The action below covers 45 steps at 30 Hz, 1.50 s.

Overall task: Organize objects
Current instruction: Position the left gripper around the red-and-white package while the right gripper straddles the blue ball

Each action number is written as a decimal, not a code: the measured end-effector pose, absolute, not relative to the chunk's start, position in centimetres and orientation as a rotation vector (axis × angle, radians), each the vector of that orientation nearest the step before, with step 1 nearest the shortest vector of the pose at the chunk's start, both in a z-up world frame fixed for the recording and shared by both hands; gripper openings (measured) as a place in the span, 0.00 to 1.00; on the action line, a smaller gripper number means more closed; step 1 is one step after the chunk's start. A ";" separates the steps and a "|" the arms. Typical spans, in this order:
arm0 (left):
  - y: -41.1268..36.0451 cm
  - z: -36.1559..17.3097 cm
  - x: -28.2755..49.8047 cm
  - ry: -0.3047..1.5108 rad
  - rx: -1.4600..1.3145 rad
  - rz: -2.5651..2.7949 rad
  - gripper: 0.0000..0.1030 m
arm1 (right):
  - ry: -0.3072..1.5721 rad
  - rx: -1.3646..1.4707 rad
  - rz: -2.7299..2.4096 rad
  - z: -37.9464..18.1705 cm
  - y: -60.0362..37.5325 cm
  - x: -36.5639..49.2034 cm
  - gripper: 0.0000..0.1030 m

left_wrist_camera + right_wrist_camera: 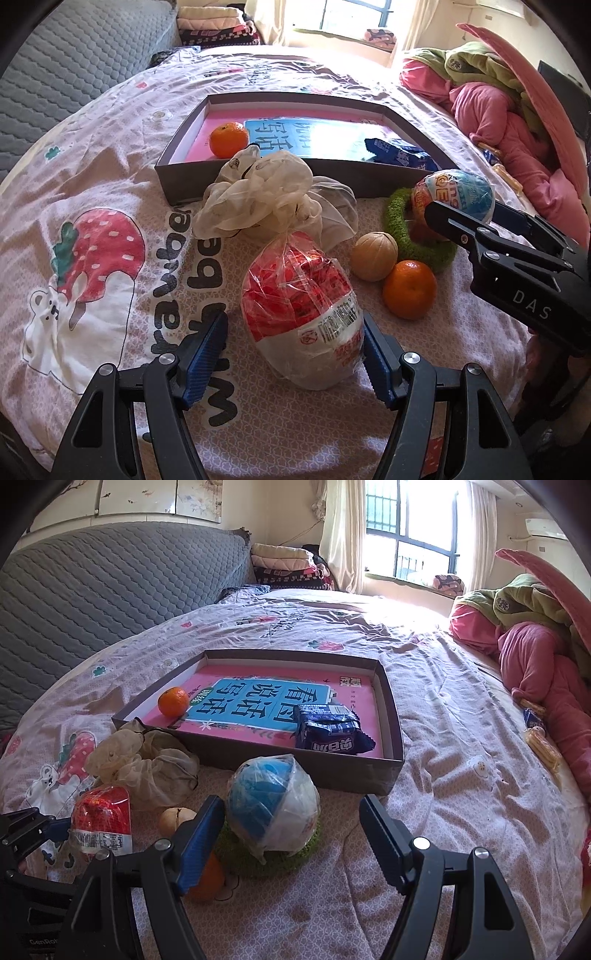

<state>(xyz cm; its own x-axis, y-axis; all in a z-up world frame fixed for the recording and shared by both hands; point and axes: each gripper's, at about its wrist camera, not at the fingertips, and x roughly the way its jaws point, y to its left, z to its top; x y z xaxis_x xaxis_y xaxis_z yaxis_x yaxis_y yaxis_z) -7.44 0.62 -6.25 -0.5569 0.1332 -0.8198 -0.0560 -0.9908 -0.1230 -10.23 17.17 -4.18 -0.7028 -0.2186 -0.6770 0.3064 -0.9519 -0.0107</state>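
**Both hand-held grippers poised over wrapped eggs, box waiting beyond**

The left hand-held gripper [295, 354] stands wide, its blue pads either side of the red-and-white wrapped egg [301, 314] that lies on the bed [92, 147]. The right-hand pad looks to be touching or just grazing the wrapper; the left-hand pad is clearly apart from it, so nothing is gripped yet. The egg's long axis runs roughly away from the gripper and a little to the left, so the jaws already straddle its short width.

The right hand-held gripper [291, 834] is also wide. The blue-and-white wrapped egg [273, 805] sits between its fingers, nearer the left-hand one, resting on a green fuzzy ring [280, 856]; neither pad presses on it as far as I can tell.

Both grippers point downward and forward toward the open grey box [391, 716], which lies straight ahead, just beyond the loose items. It already holds a pink book [258, 701], one orange [173, 701] and a blue snack packet [328, 731]. Still outside it are a gauzy pouch [269, 192], a pale round fruit [373, 256] and a second orange [409, 290].

My reading: each hand is nearest its own egg, and closing would be the next step before carrying forward to the box. The slippery film wrapping could shift under the pads.
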 end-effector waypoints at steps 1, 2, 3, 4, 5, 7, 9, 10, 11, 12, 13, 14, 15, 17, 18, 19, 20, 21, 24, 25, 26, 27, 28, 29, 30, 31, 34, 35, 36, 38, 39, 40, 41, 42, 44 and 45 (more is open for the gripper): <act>0.6 -6.2 -7.5 -0.130 -1.421 2.680 0.69 | 0.175 1.033 -2.656 -4.2 17.2 -10.3 0.73; 0.5 -6.2 -7.5 -0.132 -1.422 2.680 0.69 | 0.176 1.032 -2.655 -4.2 17.1 -10.3 0.72; 0.4 -6.2 -7.5 -0.136 -1.423 2.682 0.69 | 0.179 1.033 -2.655 -4.2 17.1 -10.3 0.71; 0.4 -6.3 -7.5 -0.140 -1.424 2.682 0.69 | 0.180 1.031 -2.655 -4.2 17.1 -10.3 0.71; 0.3 -6.3 -7.6 -0.143 -1.426 2.679 0.69 | 0.182 1.030 -2.655 -4.2 17.0 -10.3 0.70; 0.2 -6.3 -7.6 -0.148 -1.423 2.678 0.69 | 0.187 1.028 -2.656 -4.3 17.0 -10.3 0.69; 0.2 -6.3 -7.6 -0.149 -1.426 2.679 0.69 | 0.190 1.031 -2.654 -4.3 16.9 -10.3 0.68; 0.1 -6.3 -7.6 -0.154 -1.425 2.679 0.69 | 0.192 1.030 -2.653 -4.3 16.8 -10.3 0.67; 0.1 -6.3 -7.7 -0.157 -1.425 2.679 0.69 | 0.198 1.030 -2.651 -4.4 16.8 -10.3 0.66; 0.1 -6.3 -7.7 -0.159 -1.426 2.681 0.69 | 0.203 1.029 -2.653 -4.4 16.7 -10.2 0.65; 0.0 -6.3 -7.7 -0.162 -1.425 2.683 0.69 | 0.207 1.027 -2.652 -4.4 16.7 -10.2 0.64; -0.1 -6.3 -7.8 -0.167 -1.424 2.684 0.69 | 0.212 1.026 -2.651 -4.4 16.6 -10.2 0.63; -0.1 -6.3 -7.8 -0.172 -1.425 2.685 0.69 | 0.215 1.025 -2.651 -4.4 16.5 -10.2 0.60; -0.3 -6.3 -7.9 -0.193 -1.424 2.683 0.69 | 0.219 1.025 -2.642 -4.5 16.3 -10.2 0.57; -0.4 -6.3 -8.0 -0.201 -1.425 2.682 0.69 | 0.220 1.024 -2.640 -4.6 16.3 -10.2 0.55; -0.5 -6.3 -8.1 -0.205 -1.425 2.682 0.69 | 0.222 1.024 -2.637 -4.6 16.3 -10.2 0.55; -0.5 -6.3 -8.1 -0.208 -1.425 2.685 0.69 | 0.225 1.025 -2.636 -4.7 16.2 -10.2 0.53; -0.6 -6.2 -8.1 -0.216 -1.422 2.687 0.69 | 0.228 1.023 -2.636 -4.7 16.2 -10.1 0.53; -0.9 -6.2 -8.2 -0.240 -1.421 2.688 0.69 | 0.227 1.012 -2.638 -4.6 16.2 -10.1 0.53; -0.9 -6.2 -8.2 -0.247 -1.422 2.687 0.69 | 0.223 1.011 -2.637 -4.6 16.2 -10.1 0.53; -1.0 -6.2 -8.3 -0.257 -1.424 2.687 0.69 | 0.222 1.013 -2.636 -4.6 16.2 -10.1 0.53; -1.1 -6.2 -8.3 -0.267 -1.424 2.683 0.69 | 0.222 1.016 -2.636 -4.6 16.3 -10.1 0.53; -1.1 -6.3 -8.4 -0.273 -1.426 2.682 0.69 | 0.223 1.016 -2.636 -4.6 16.2 -10.1 0.53; -1.2 -6.3 -8.5 -0.284 -1.428 2.680 0.69 | 0.223 1.014 -2.636 -4.6 16.2 -10.1 0.53; -1.3 -6.4 -8.5 -0.295 -1.430 2.674 0.69 | 0.223 1.012 -2.636 -4.6 16.2 -10.1 0.53; -1.3 -6.5 -8.6 -0.303 -1.430 2.672 0.69 | 0.223 1.012 -2.635 -4.7 16.2 -10.1 0.53; -1.5 -6.6 -8.8 -0.329 -1.432 2.662 0.69 | 0.224 1.007 -2.637 -4.6 16.2 -10.0 0.52; -1.5 -6.6 -8.8 -0.335 -1.433 2.660 0.69 | 0.227 1.004 -2.642 -4.6 16.2 -10.0 0.52; -1.5 -6.6 -8.9 -0.341 -1.435 2.657 0.69 | 0.230 1.000 -2.647 -4.6 16.3 -10.0 0.52; -1.6 -6.7 -9.0 -0.359 -1.438 2.652 0.69 | 0.230 0.993 -2.655 -4.5 16.3 -10.0 0.52; -1.6 -6.7 -9.1 -0.369 -1.440 2.649 0.69 | 0.227 0.991 -2.655 -4.4 16.4 -9.9 0.52; -1.7 -6.7 -9.1 -0.377 -1.438 2.647 0.69 | 0.226 0.989 -2.656 -4.4 16.4 -9.9 0.52; -1.7 -6.8 -9.2 -0.382 -1.438 2.646 0.69 | 0.227 0.986 -2.657 -4.3 16.4 -9.9 0.52; -1.7 -6.8 -9.3 -0.388 -1.439 2.644 0.69 | 0.231 0.982 -2.659 -4.3 16.4 -9.8 0.52; -1.6 -6.8 -9.3 -0.393 -1.435 2.643 0.67 | 0.237 0.974 -2.661 -4.2 16.3 -9.7 0.52; -1.6 -6.9 -9.4 -0.391 -1.434 2.642 0.65 | 0.239 0.968 -2.663 -4.1 16.2 -9.7 0.52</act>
<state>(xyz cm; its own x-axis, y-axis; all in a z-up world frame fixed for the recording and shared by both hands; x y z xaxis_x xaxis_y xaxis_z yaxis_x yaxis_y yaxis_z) -9.35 -1.57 -6.86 -0.5477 0.2172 -0.8080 0.0264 -0.9608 -0.2761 -9.67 16.25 -4.12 -0.7292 -0.2193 -0.6482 0.3311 -0.9421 -0.0537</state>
